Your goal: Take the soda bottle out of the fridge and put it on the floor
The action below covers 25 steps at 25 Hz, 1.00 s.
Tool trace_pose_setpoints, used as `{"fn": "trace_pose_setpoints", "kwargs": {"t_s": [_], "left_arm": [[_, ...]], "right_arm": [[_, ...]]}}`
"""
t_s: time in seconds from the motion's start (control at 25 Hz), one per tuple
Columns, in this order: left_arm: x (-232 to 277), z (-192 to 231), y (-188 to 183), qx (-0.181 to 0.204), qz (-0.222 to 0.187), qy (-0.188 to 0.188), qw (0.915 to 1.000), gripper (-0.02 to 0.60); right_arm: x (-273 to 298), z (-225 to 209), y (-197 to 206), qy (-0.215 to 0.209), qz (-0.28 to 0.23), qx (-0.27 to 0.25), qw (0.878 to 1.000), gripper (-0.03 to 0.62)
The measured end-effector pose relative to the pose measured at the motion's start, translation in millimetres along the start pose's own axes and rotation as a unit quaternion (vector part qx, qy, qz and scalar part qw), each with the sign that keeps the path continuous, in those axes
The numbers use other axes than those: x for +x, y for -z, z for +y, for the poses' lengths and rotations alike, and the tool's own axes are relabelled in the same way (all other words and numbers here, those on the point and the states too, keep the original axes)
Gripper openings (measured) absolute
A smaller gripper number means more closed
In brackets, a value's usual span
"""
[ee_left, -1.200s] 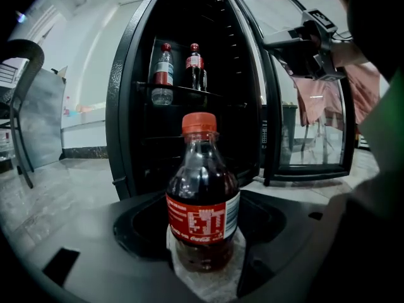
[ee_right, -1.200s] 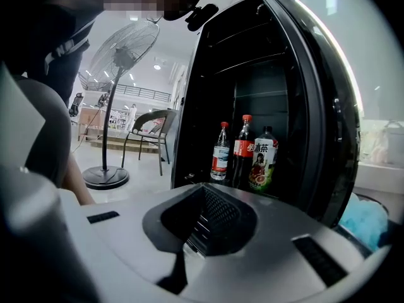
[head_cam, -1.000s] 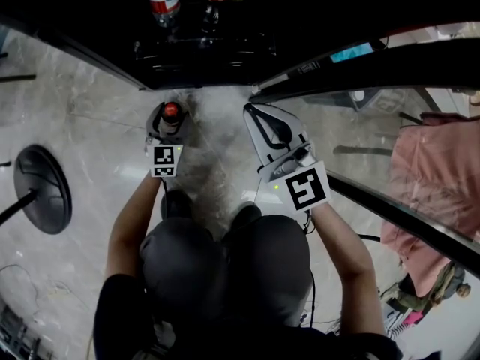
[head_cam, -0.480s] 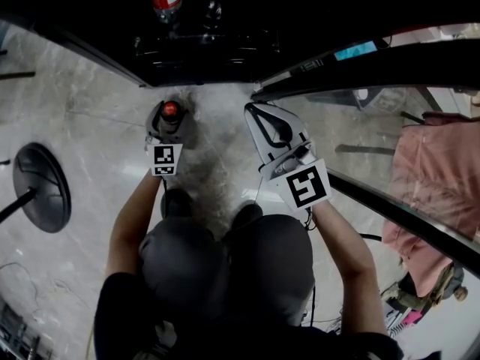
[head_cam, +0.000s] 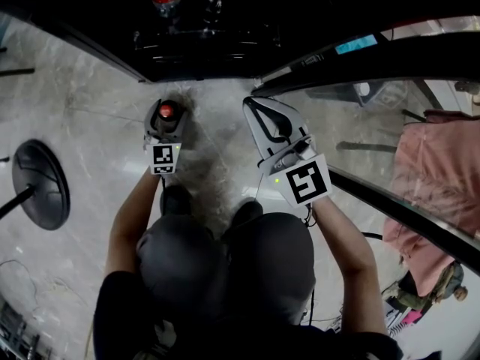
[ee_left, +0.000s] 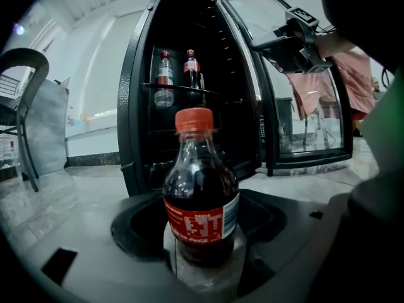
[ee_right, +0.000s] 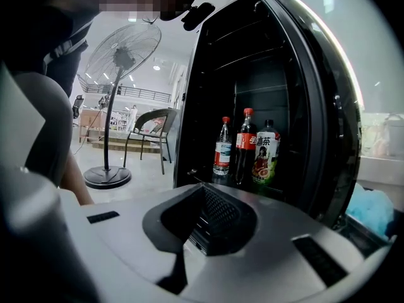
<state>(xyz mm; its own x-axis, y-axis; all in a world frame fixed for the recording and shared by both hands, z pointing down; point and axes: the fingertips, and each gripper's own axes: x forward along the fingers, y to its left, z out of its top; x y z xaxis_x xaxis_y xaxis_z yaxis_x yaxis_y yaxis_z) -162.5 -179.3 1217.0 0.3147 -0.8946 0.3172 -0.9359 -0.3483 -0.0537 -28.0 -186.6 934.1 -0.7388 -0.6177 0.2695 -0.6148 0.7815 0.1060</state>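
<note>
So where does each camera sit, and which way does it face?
Head view: on the head, looking steeply down at floor and fridge; arms, left gripper, right gripper show.
Left gripper view: on that gripper, facing the open fridge; its fingers hold the bottle.
Right gripper view: on that gripper, facing into the fridge; its shut fingers show.
Both gripper views share the fridge's bottles.

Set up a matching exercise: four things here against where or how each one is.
Things: 1 soda bottle outside the fridge; 2 water bottle; 3 fan; 4 right claw.
Places or states: A on a shelf in the fridge; B beside a chair; C between the left claw's jaws; D shut and empty.
Pairs: 1-C; 2-A; 3-B; 4-D.
</note>
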Motion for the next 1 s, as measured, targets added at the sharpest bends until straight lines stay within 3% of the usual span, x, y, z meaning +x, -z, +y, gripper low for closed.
{"fn": "trace_pose_setpoints", "kwargs": {"t_s": [0.28,0.44,1.0], "left_arm": [[0,-2,1,0.024,0.005,0.001,0.9997,0.321],[-2,-1,-4,0.02,-0.001,0.0,0.9998,0.324],[-49,7,-66,0.019,-0.079,0.018,0.9966,0.327]], "right_arm": [[-1,-1,1,0.004,-0.009,0.006,1.0,0.018],[-4,0,2,0.002,-0.008,0.003,1.0,0.018],[-6,-1,1,-0.001,-0.016,0.014,1.0,0.018]]}}
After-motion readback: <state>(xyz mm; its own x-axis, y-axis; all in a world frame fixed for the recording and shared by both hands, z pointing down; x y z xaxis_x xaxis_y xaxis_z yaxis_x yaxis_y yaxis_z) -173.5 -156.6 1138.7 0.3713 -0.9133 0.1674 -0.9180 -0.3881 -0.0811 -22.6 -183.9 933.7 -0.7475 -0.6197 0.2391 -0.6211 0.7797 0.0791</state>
